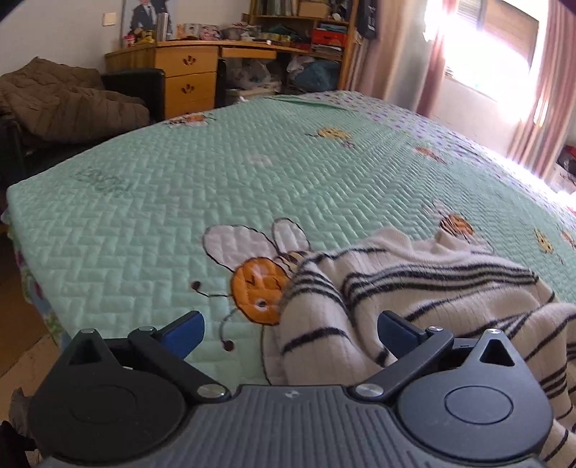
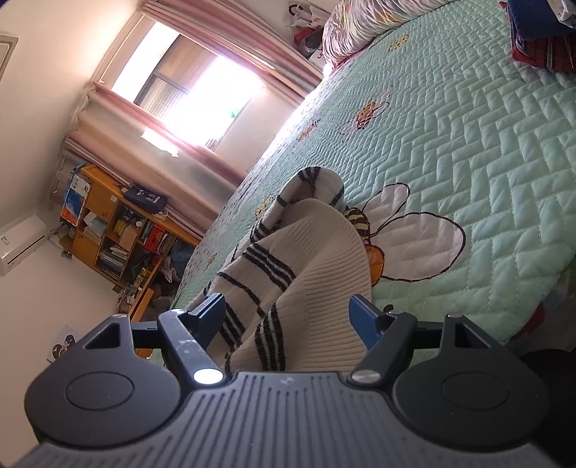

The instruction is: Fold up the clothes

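I count one striped sweater (image 1: 414, 288) on one green bee-print quilt (image 1: 162, 201), two grippers, one wooden desk (image 1: 194, 68).

We can read almost nothing here. The quilt (image 1: 151, 201) bears one stitched dark word near its left edge, upside down and blurred, its letters unclear to us. Labels on the far shelf (image 1: 306, 21) are too small.
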Available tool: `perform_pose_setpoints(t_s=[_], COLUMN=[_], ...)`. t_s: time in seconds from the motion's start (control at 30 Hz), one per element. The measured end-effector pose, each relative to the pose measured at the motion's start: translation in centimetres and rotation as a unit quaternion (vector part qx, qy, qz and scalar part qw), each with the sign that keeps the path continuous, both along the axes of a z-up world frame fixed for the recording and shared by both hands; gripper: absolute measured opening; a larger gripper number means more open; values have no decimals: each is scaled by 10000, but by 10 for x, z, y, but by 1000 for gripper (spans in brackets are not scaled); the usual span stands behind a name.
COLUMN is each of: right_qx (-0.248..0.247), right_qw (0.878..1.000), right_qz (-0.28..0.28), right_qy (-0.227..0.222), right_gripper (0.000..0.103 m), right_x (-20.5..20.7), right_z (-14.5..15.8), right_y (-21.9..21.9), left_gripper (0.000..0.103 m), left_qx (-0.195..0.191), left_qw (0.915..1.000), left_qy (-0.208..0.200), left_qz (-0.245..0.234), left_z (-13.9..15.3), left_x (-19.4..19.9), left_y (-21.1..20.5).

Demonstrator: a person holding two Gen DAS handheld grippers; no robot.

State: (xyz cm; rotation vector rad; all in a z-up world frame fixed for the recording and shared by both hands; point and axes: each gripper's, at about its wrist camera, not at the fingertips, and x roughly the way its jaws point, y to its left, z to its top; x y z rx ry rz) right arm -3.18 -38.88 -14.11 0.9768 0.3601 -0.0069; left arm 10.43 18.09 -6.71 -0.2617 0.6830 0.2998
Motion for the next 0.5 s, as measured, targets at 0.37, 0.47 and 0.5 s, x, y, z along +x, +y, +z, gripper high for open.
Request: perform_pose_setpoints(t_s=[0.37,0.47,0.5], right_qx=[48,30,46], right_qw=[9999,9999,9999], right_qz=[12,22,27], right_qy=[89,124,138], right_gripper=[77,77,77], right_x=[-1,1,1], right_z=[-2,-2,-2], right_y=[-1,-1,-1], left_gripper=[102,102,102], left_qx=[-310,-363,-385], left_qw=[9966,9961,9958], left_qy=[-739,-720,-712], left_qz=[-176,-371,-433], left_z=[41,41,40], left_x=[-24,-25,-26], left_y=[-14,-25,-30])
